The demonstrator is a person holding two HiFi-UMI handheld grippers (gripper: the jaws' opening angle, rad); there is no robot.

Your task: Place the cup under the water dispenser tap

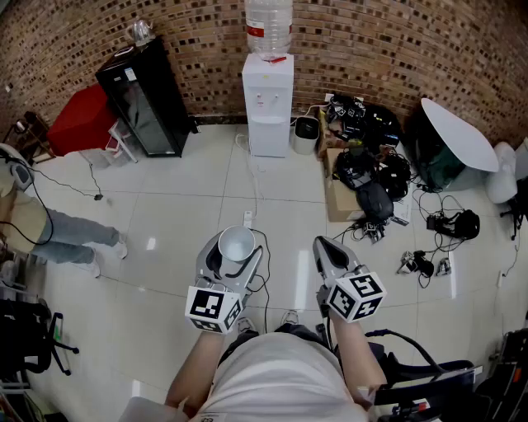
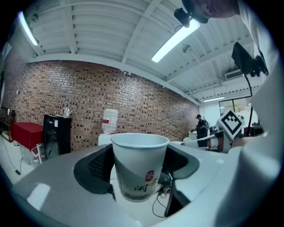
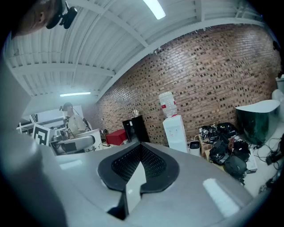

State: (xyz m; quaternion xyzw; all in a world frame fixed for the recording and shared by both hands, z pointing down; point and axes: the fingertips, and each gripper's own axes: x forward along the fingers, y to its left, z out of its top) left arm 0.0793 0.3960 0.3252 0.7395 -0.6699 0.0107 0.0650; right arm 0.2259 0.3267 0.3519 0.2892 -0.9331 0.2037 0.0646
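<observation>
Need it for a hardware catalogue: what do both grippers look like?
The left gripper and right gripper have grey shells and black textured pads inside. Each carries a white cube with black square markers. The person wears a pale top.

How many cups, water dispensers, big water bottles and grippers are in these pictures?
paper cup: 1
water dispenser: 1
water bottle: 1
grippers: 2, the left gripper and the right gripper
Total: 5
</observation>
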